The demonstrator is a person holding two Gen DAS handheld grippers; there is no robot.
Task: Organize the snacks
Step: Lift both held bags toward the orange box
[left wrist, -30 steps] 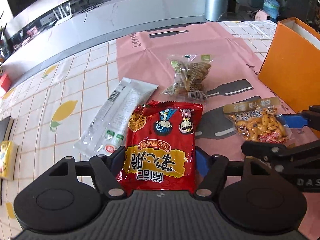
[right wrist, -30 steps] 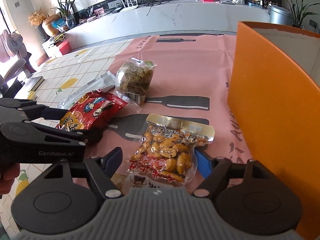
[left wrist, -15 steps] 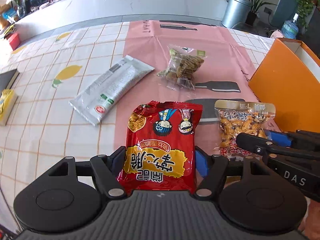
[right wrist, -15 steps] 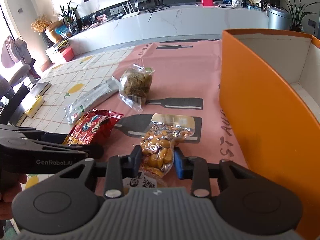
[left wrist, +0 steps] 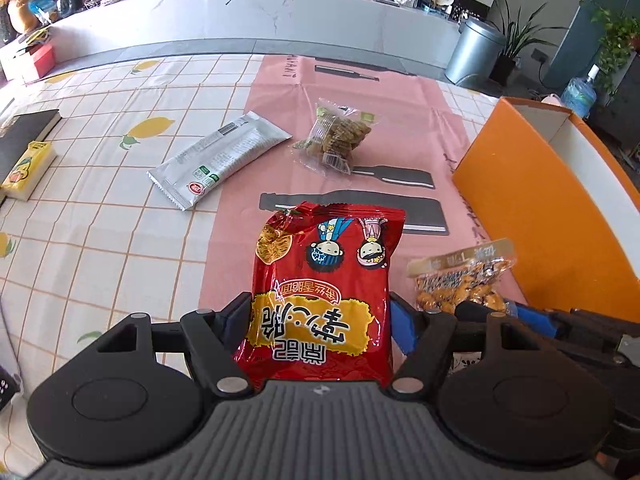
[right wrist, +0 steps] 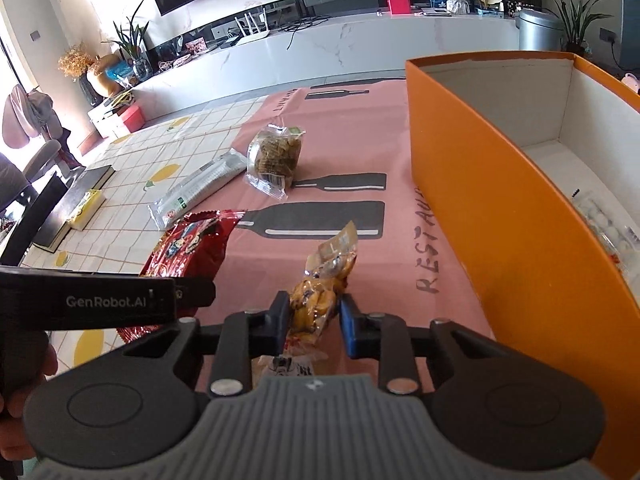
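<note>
My left gripper [left wrist: 320,312] is shut on a red noodle-snack bag [left wrist: 328,272] and holds it off the table. The jaws of my right gripper [right wrist: 314,304] are closing on a clear bag of yellow peanuts [right wrist: 324,280]; the pads squeeze its middle and it hangs above the pink mat. The peanut bag [left wrist: 460,276] also shows in the left wrist view, just right of the red bag. An open orange box [right wrist: 500,216] stands to the right, close to both grippers. In the right wrist view the red bag [right wrist: 192,248] is at the left.
A silver packet [left wrist: 220,160] and a clear bag of brown biscuits [left wrist: 336,140] lie further back on the cloth. A yellow pack [left wrist: 26,168] rests on a black book at the far left. A clear packet [right wrist: 604,224] lies inside the box.
The right jaws have closed on the peanut bag and lifted it off the mat. Both grippers have risen with their bags and drawn nearer to the orange box.
</note>
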